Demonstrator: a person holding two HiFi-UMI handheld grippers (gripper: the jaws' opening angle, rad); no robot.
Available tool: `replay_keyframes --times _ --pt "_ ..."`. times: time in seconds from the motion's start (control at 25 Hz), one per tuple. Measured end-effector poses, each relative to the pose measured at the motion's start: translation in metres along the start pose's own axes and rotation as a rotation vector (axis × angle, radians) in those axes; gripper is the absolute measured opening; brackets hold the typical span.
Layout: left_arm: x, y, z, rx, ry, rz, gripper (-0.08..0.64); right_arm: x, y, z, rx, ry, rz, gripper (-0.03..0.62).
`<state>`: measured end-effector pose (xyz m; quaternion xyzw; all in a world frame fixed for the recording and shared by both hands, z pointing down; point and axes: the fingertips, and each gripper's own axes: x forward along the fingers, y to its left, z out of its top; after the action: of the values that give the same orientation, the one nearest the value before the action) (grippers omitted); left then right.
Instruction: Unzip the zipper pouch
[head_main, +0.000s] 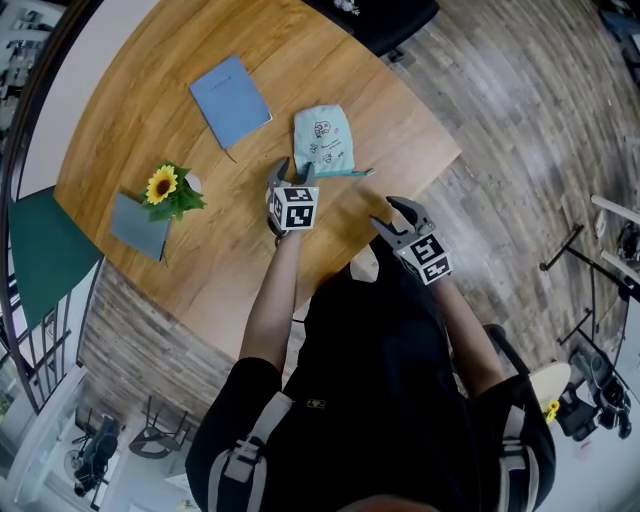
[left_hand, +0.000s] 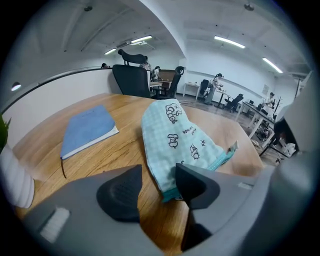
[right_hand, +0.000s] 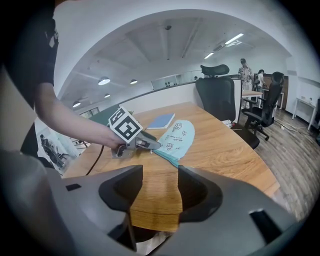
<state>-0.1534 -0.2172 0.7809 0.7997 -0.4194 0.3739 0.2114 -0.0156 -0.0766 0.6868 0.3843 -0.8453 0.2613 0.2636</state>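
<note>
Your left gripper (head_main: 297, 170) hovers, jaws open, at the near corner of the pouch (head_main: 322, 140), which lies flat on the worktop (head_main: 230, 270). Your right gripper (head_main: 388, 215) hangs back, jaws apart and empty. Likely next: pinch that corner, then reach for the zipper pull.

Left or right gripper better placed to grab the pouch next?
Left gripper: open jaws at the near corner of the light blue printed fabric zipper pouch. Right gripper, also open, hangs back at the wooden table's edge.
</note>
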Motion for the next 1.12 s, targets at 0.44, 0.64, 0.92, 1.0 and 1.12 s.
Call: replay_keyframes --times 0.44,0.64,0.92,1.0,1.12 --pt "0.000 0.008 0.000 -0.099 0.046 0.013 0.127 -0.004 -0.001 0.002 -0.005 -0.013 -0.011 0.219" --pt "0.002 0.019 -0.002 -0.204 0.050 -0.001 0.090 -0.004 -0.003 0.004 -0.011 -0.015 -0.014 0.218" --pt "0.002 0.022 -0.004 -0.325 0.049 -0.061 0.035 -0.006 -0.001 0.008 -0.022 -0.023 -0.018 0.218" --pt "0.001 0.019 -0.004 -0.389 0.039 -0.115 0.025 -0.007 -0.001 0.009 -0.026 -0.022 -0.020 0.216" --pt "-0.002 0.012 -0.005 -0.463 0.026 -0.176 0.017 -0.009 0.001 0.009 -0.035 -0.019 -0.022 0.216"
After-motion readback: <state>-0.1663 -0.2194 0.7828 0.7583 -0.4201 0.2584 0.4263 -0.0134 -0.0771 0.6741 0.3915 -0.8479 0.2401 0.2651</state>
